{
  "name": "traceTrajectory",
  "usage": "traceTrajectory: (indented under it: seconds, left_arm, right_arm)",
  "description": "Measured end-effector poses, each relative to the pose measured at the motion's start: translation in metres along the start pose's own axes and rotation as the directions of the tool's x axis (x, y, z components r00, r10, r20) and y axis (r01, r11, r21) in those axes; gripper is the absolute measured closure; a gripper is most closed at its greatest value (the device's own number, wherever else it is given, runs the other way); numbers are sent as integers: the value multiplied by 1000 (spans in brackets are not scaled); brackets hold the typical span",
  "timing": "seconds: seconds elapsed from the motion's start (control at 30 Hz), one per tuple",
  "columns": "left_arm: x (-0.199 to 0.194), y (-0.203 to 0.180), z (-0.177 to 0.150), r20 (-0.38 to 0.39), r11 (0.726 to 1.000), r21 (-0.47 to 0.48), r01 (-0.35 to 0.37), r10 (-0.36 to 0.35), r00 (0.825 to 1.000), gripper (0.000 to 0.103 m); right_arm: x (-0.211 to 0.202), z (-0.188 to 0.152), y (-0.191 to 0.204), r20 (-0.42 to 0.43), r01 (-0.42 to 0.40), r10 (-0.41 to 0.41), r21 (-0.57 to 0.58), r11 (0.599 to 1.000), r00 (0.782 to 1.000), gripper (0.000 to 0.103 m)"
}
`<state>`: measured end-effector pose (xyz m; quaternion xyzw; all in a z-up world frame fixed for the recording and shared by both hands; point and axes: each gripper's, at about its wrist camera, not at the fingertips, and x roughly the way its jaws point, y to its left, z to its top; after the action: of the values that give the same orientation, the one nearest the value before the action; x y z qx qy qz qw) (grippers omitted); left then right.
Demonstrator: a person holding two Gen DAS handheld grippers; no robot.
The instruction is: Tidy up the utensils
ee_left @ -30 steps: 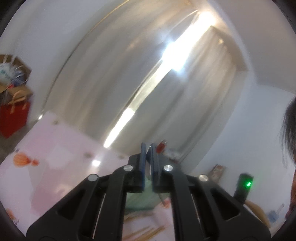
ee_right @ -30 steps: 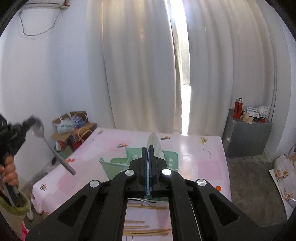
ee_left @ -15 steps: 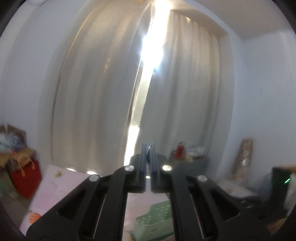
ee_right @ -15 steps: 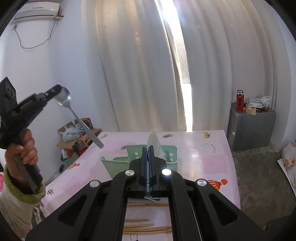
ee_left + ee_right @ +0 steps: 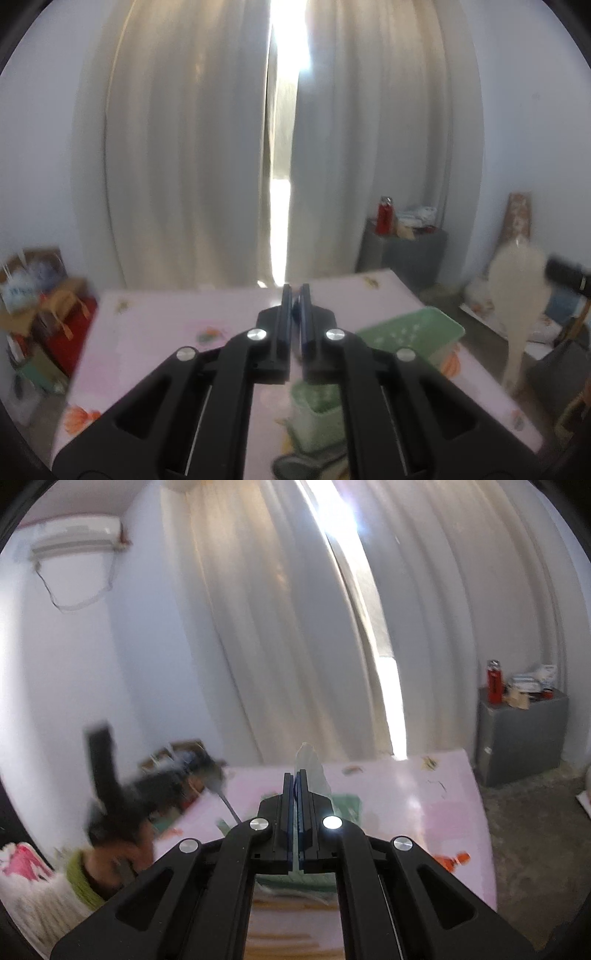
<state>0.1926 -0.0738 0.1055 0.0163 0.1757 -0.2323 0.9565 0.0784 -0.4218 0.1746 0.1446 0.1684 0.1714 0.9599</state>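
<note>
Pale curtains and a pink patterned tablecloth (image 5: 424,805) lie ahead of both tools, with the mint-green plastic utensil tray (image 5: 410,332) just below and right of the left gripper (image 5: 294,295). That gripper is clamped on a metal spoon (image 5: 221,794), bowl at the pads, thin handle hanging down over the table; the right gripper (image 5: 295,779) pinches a translucent plastic rice paddle (image 5: 517,295) by its edge. Both utensils appear light, stiff and slippery, so holds nearer the neck would likely resist swinging.
</note>
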Motion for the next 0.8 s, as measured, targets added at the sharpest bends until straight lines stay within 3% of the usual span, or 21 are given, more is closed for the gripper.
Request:
traceTrajectory:
  seconds: [0.1,0.33,0.63,0.8]
  left_arm:
    - [3,8,-3,-13,999,-39,24,-24,1000,100]
    - [-17,13,-9,-19,997,-66,42,-43,999,86]
    - [-39,13,-26,-28,995,-99,35,-38,999,68]
    - [-44,21,-40,-57,993,-114,22,-29,998,66]
  right_arm:
    - [0,15,-3,59,-89,88,11,996,994,101]
    - [30,37,-17,107,-274,266,69,959,958,101]
    - [80,44,-36,139,-307,293,86,948,946,101]
    - [107,28,-48,81,-254,246,111,961,966,101]
